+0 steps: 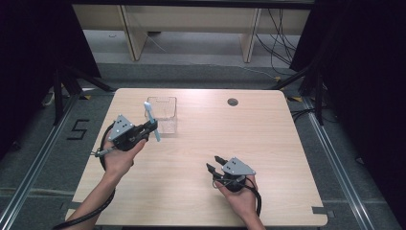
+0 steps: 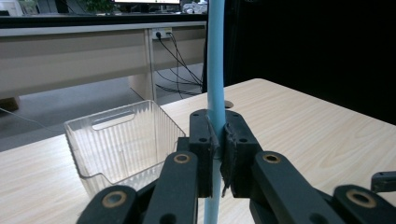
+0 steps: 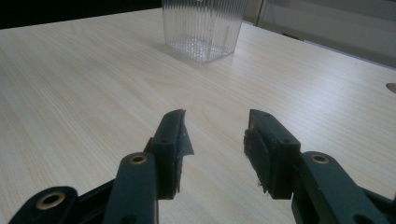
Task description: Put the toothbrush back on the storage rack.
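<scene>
Now my left gripper (image 1: 151, 128) clamps the blue toothbrush (image 1: 152, 120) upright, just beside the clear bin (image 1: 162, 114) (far-left table edge); right gripper (image 1: 214, 163) open, empty.

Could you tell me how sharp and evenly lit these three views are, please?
High view: table evenly lit, surroundings dark, picture soft. Left gripper view: blue stick and clear bin crisp, dark backdrop at right. Right gripper view: near jaws slightly soft, woodgrain clear.

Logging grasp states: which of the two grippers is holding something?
The left gripper, shut on a light blue toothbrush beside the clear bin; the right gripper is open.
</scene>
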Action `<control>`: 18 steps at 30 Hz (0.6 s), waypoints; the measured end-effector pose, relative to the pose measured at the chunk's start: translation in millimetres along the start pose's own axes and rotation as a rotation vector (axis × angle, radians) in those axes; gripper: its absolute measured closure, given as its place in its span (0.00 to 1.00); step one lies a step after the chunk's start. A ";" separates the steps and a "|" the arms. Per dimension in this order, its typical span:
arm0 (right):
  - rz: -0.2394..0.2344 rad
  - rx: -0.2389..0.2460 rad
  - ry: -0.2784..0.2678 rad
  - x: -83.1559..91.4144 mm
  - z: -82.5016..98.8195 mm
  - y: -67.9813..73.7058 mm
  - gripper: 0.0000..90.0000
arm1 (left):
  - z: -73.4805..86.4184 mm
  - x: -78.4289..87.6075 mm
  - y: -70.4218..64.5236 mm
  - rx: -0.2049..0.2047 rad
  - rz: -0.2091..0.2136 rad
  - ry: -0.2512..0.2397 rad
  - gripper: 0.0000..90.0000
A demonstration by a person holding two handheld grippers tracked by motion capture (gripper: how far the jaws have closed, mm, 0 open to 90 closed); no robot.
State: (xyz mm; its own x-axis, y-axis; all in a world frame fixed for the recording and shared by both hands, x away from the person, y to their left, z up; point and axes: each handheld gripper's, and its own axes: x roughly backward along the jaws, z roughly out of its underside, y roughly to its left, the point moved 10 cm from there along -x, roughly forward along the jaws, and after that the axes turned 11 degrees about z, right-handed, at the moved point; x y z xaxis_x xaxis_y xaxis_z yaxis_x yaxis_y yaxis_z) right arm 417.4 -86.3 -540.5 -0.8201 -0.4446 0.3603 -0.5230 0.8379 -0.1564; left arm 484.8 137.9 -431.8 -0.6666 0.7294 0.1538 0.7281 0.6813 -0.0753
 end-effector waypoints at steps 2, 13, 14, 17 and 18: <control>-0.004 -0.007 0.000 -0.6 0.7 1.7 0.63 | -1.2 0.9 2.1 -0.003 -0.006 -0.003 0.92; 0.000 0.003 -0.016 -0.6 2.2 2.1 0.63 | -4.4 2.2 15.5 -0.011 -0.036 -0.009 0.92; -0.002 0.003 -0.017 -0.6 2.3 2.2 0.63 | -5.0 2.1 16.2 -0.009 -0.038 -0.012 0.92; -0.008 -0.003 -0.014 -0.5 3.1 3.2 0.63 | -6.9 2.1 19.9 -0.011 -0.045 -0.018 0.92; -0.008 -0.015 -0.005 0.1 4.1 3.9 0.63 | -7.1 2.3 21.1 -0.011 -0.046 -0.017 0.92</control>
State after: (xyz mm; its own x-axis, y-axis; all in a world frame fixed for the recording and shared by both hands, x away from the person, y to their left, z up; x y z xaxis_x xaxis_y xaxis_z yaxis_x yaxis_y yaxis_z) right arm 414.3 -84.4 -544.8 -0.8172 -0.4523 0.3572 -0.5257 0.8391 -0.1399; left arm 499.8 153.6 -426.0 -0.7022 0.6980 0.1405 0.6980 0.7138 -0.0577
